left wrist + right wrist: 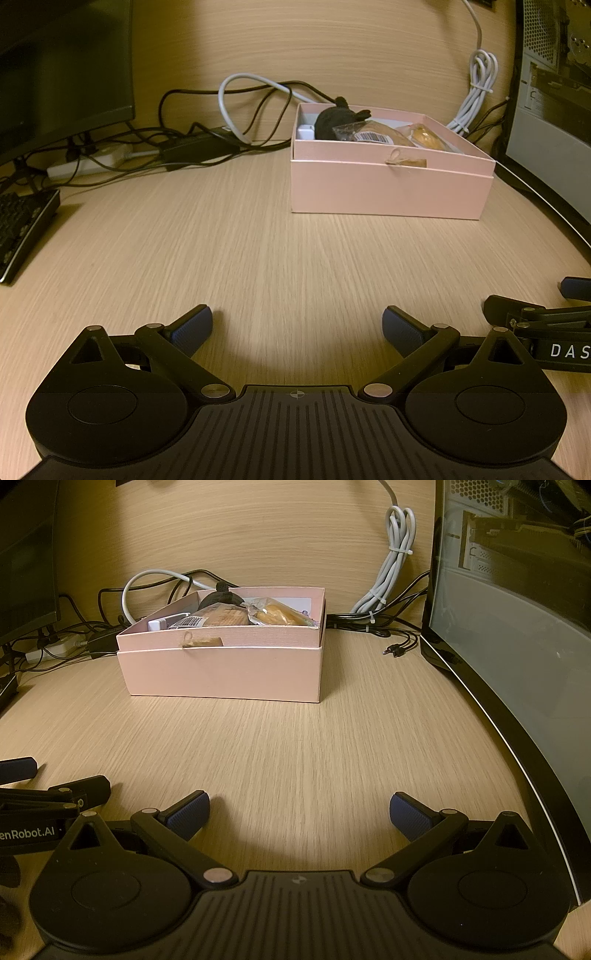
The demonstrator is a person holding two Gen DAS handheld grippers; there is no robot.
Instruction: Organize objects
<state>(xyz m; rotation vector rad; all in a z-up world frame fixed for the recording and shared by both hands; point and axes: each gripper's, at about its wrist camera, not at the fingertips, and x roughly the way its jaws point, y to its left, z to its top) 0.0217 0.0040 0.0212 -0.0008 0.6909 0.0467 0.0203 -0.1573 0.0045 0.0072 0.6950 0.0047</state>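
Left gripper (pixel 297 328): fingers apart, holding nothing.
Right gripper (pixel 299 814): fingers apart, holding nothing.
Pink box (pixel 221 672): upper middle, full of snack packets (pixel 280 617).
Risk: reaching in might bump the box or spill packets.

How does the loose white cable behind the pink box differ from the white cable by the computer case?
The loose white cable arcs in one open loop behind the pink box, tangled with black wires. The bundled white cable is folded into a tight hank, cinched with ties, beside the computer case. The loose one lies left of the box, the bundled one right. Both are pale and rest against the wooden back panel.
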